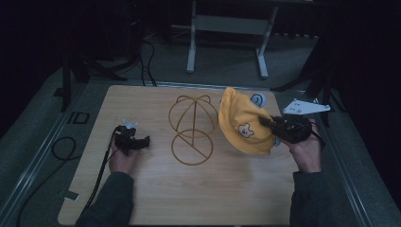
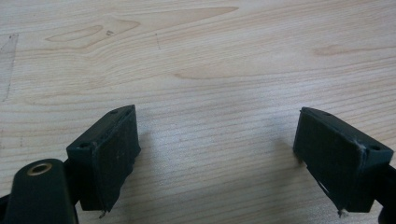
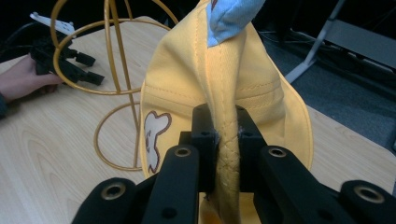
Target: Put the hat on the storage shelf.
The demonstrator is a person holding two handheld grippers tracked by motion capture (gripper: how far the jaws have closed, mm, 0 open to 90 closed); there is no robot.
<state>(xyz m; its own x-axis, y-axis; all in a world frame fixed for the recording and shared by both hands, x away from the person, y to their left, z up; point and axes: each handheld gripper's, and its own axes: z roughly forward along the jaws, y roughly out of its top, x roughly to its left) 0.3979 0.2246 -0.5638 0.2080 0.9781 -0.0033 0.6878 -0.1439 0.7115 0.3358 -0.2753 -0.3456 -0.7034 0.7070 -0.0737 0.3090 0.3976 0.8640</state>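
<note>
Nearest the front edge of the wooden desk (image 1: 189, 198), the person's two forearms come in, one hand on each tool. The left gripper (image 1: 142, 141) rests low near the desk's left edge, its jaws spread wide with bare wood between them. The right gripper (image 1: 265, 122), lifted near the right edge, has its jaws clamped tight on a folded, stitched edge of the yellow cap (image 1: 241, 120), which hangs tilted above the desk, its cartoon animal patch facing the front edge and a light blue ear at its top. Between the two grippers, a little farther in, stands the gold wire hat stand (image 1: 191, 130), just left of the cap. Beyond the far edge stands a grey metal frame (image 1: 227, 33) on the floor.
</note>
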